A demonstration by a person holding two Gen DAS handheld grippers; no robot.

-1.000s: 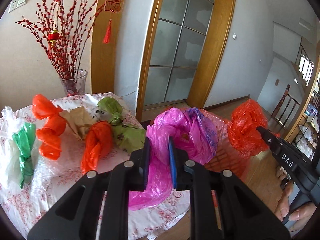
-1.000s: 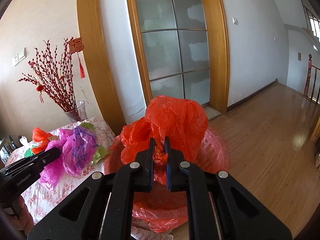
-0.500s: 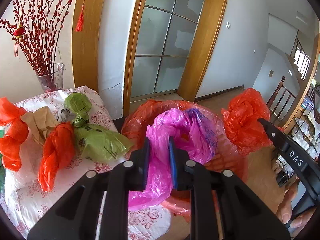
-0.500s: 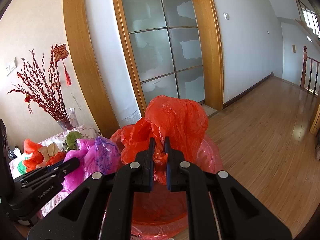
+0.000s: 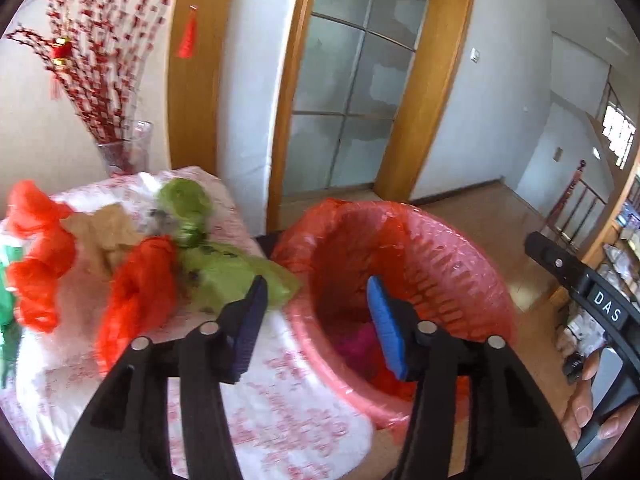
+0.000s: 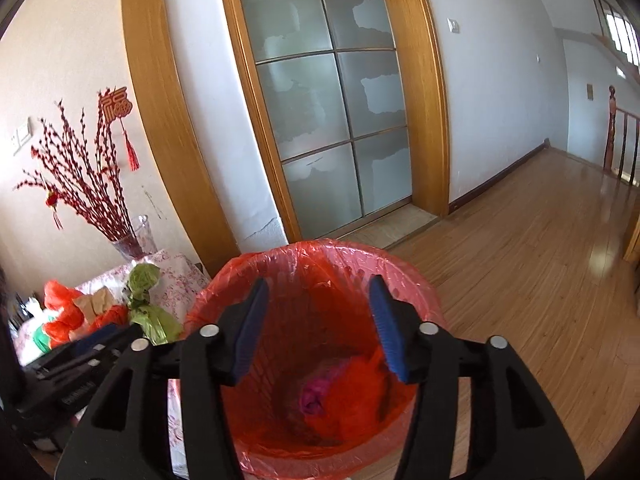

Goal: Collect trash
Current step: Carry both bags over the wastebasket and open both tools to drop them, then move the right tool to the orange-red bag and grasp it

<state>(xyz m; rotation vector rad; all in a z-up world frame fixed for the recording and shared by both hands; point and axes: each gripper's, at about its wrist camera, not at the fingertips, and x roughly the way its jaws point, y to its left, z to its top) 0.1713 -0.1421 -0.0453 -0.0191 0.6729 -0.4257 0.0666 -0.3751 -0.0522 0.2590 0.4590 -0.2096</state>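
A pink bin lined with a red bag (image 5: 452, 268) (image 6: 320, 252) stands beside the table. Inside it lie a magenta bag (image 6: 316, 394) (image 5: 358, 342) and an orange-red bag (image 6: 356, 396). My left gripper (image 5: 316, 320) is open and empty, over the table edge and the bin's near rim. My right gripper (image 6: 316, 326) is open and empty, above the bin's mouth. On the table (image 5: 256, 400) lie orange-red bags (image 5: 136, 288) (image 5: 38, 256), a green bag (image 5: 216, 268) (image 6: 148, 312), a brown paper bag (image 5: 104, 236) and another green one (image 5: 6, 276).
A glass vase of red branches (image 5: 124, 148) (image 6: 132, 236) stands at the table's back by the wall. A frosted glass door in a wooden frame (image 6: 332, 120) is behind the bin. Wood floor (image 6: 540, 272) spreads to the right, with a stair rail (image 6: 616, 136) far right.
Both grippers opened. The magenta bag left my left gripper and the orange-red bag left my right one; both now lie in the bin.
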